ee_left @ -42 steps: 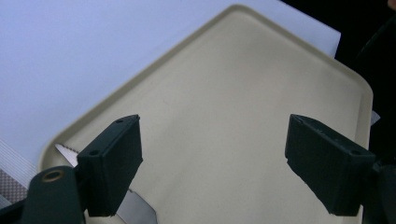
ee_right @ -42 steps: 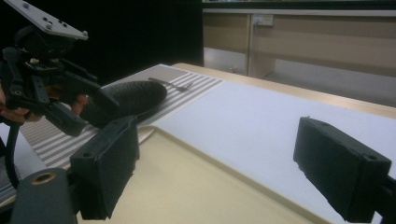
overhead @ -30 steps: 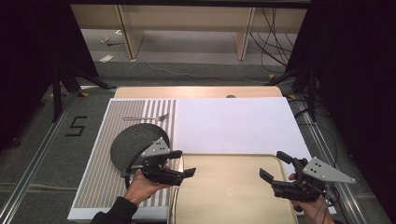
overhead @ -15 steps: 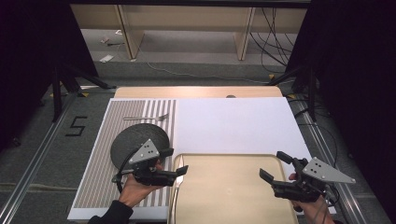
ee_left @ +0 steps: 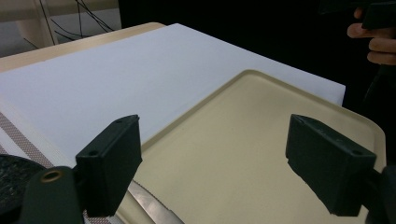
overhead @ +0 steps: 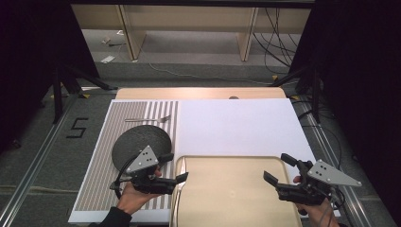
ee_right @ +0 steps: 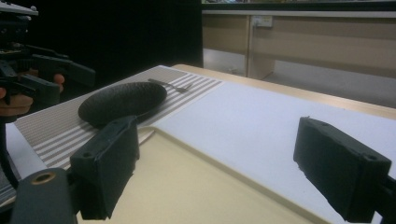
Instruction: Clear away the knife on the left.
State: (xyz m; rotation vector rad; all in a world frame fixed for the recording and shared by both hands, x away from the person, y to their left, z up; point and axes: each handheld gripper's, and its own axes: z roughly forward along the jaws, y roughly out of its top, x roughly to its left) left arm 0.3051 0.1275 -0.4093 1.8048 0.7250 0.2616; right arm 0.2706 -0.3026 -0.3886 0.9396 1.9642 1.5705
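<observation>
A beige tray (overhead: pixel 236 198) lies at the table's front middle, half on the white mat (overhead: pixel 236 123). A knife (overhead: pixel 183 164) rests along the tray's left edge, and its blade (ee_left: pixel 149 207) shows below my left jaws. A dark round plate (overhead: pixel 137 142) sits on the striped placemat (overhead: pixel 94 179), with a fork (overhead: pixel 149 119) behind it. My left gripper (overhead: pixel 174 168) hovers open over the tray's left edge, next to the plate, with nothing between its jaws (ee_left: pixel 215 140). My right gripper (overhead: pixel 279 168) is open and empty over the tray's right side (ee_right: pixel 219 149).
The wooden table edge (overhead: pixel 198 92) runs behind the mats. Beyond it are shelving legs (overhead: pixel 246 42) and cables (overhead: pixel 279 28) on the floor. Dark stands flank both sides. The plate (ee_right: pixel 122 100), the fork (ee_right: pixel 170 85) and the left gripper (ee_right: pixel 42 74) show across the tray.
My left gripper has drifted left and slightly nearer, off the plate's front edge toward the tray's left rim. The right gripper has stayed put.
</observation>
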